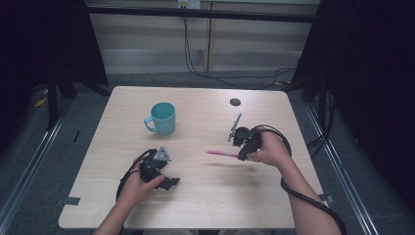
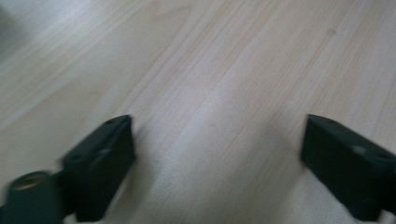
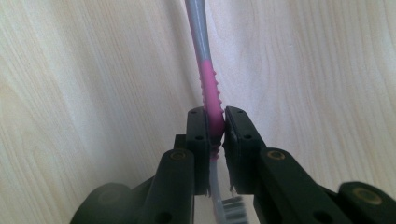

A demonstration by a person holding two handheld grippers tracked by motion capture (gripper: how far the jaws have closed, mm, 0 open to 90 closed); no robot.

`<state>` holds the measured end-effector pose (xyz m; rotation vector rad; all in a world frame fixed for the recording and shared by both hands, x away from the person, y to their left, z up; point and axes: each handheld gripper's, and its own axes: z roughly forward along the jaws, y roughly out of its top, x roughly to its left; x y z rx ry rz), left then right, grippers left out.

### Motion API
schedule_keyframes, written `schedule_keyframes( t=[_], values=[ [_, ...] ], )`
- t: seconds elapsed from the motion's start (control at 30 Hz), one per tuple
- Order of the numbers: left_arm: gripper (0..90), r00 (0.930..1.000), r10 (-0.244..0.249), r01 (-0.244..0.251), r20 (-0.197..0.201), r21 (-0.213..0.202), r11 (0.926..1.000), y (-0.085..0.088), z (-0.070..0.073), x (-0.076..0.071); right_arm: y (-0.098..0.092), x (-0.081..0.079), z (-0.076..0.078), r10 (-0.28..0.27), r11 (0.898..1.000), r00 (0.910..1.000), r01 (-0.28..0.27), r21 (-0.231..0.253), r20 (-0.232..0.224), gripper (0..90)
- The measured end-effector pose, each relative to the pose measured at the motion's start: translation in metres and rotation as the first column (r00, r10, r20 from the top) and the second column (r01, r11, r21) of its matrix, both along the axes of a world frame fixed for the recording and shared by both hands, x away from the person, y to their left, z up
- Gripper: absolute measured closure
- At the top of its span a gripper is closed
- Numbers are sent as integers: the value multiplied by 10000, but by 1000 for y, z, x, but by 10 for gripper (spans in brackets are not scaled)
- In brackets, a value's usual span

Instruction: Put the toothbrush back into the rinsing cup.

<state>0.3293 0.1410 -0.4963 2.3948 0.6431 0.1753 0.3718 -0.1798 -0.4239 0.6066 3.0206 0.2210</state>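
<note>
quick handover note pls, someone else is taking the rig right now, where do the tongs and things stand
Right tongs: shut on the toothbrush, gripping its pink ribbed section; the bristle head points back toward the hand, the grey handle end points away. In the high view the toothbrush is held roughly level above the table.
Left tongs: open, nothing between them, low over bare table at the front left.
Teal mug: upright, back left of centre, apart from both tongs.
Done: toothbrush picked up.
Left: probably carry it across and drop it in the mug; the left tongs could steady the mug.
</note>
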Motion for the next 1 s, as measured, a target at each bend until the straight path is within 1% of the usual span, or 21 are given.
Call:
schedule_keyframes(
  t=[0.03, 0.07, 0.1, 0.17, 0.2, 0.23, 0.3, 0.33, 0.37, 0.4, 0.43, 0.53, 0.6, 0.67, 0.7, 0.73, 0.8, 0.83, 0.87, 0.93, 1.0],
  values=[
    [209, 9997, 172, -174, -172, -133, 9998, -2, 1, 0, 0, 0, 1, -32, 10000, 10000, 32, -27, 16, 809],
    [182, 9998, 99, -100, -193, -51, 9999, -2, 2, 1, 1, 0, 1, -27, 10000, 10000, 27, -28, 13, 808],
    [149, 9998, 67, -66, -163, 65, 10000, -3, 4, 1, 0, -1, 2, 12, 10000, 10000, -12, -19, 25, 808],
    [182, 9994, -338, 341, -55, 552, 9979, -4, 9, 4, 0, -2, 3, -91, 9999, 10000, 91, -80, 7, 808],
    [168, 9996, -265, 269, -81, 501, 9984, -6, 11, 3, 0, -1, 3, 49, 10000, 10000, -49, -15, 66, 808],
    [163, 9991, -431, 429, 27, 530, 9977, -10, 16, 3, 0, -2, 4, 36, 10000, 10000, -35, -71, 72, 808],
    [164, 9985, -529, 522, 114, 566, 9970, -14, 20, 3, 1, -3, 5, -14, 9999, 10000, 14, -132, 15, 808],
    [164, 9969, -784, 773, 105, 793, 9938, -15, 24, 5, 1, -3, 5, -14, 9999, 10000, 14, -132, 15, 808],
    [168, 9959, -900, 895, 26, 883, 9921, -17, 26, 5, 2, -3, 6, 41, 9999, 10000, -41, -134, 21, 808],
    [168, 9965, -830, 829, -15, 827, 9931, -20, 28, 5, 2, -3, 6, 41, 9999, 10000, -41, -134, 21, 808],
    [168, 9935, -1129, 1134, -110, 1139, 9870, -24, 33, 6, 3, -3, 7, 21, 9999, 10000, -21, -148, 28, 808],
    [168, 9929, -1176, 1192, -203, 1233, 9852, -30, 36, 7, 4, -3, 7, 36, 9999, 10000, -35, -149, 31, 808],
    [168, 9903, -1359, 1385, -273, 1414, 9802, -32, 41, 9, 4, -3, 8, 36, 9999, 10000, -35, -94, 35, 808],
    [173, 9902, -1363, 1390, -292, 1414, 9801, -36, 44, 10, 4, -3, 8, 102, 9999, 9999, -101, -109, 69, 808],
    [173, 9881, -1500, 1537, -349, 1543, 9760, -37, 46, 12, 4, -3, 8, 87, 9999, 9999, -86, -119, 65, 808],
    [173, 9880, -1480, 1530, -440, 1543, 9761, -38, 48, 12, 4, -3, 8, 161, 9998, 9999, -160, -121, 42, 808],
    [173, 9868, -1533, 1599, -525, 1634, 9735, -40, 51, 14, 4, -3, 8, 137, 9998, 9999, -137, -137, 29, 808],
    [184, 9860, -1612, 1662, -429, 1747, 9705, -43, 55, 14, 3, -3, 8, 125, 9998, 9999, -125, -128, 12, 808],
    [195, 9860, -1612, 1662, -429, 1747, 9705, -43, 55, 14, 3, -3, 8, 125, 9998, 9999, -125, -128, 12, 808],
    [199, 9837, -1781, 1797, -251, 1836, 9665, -46, 58, 13, 3, -3, 8, 111, 9999, 9999, -110, -131, 35, 808],
    [205, 9811, -1929, 1926, -176, 1934, 9620, -49, 62, 13, 3, -3, 8, 81, 9998, 10000, -82, -157, -26, 808]
  ],
)
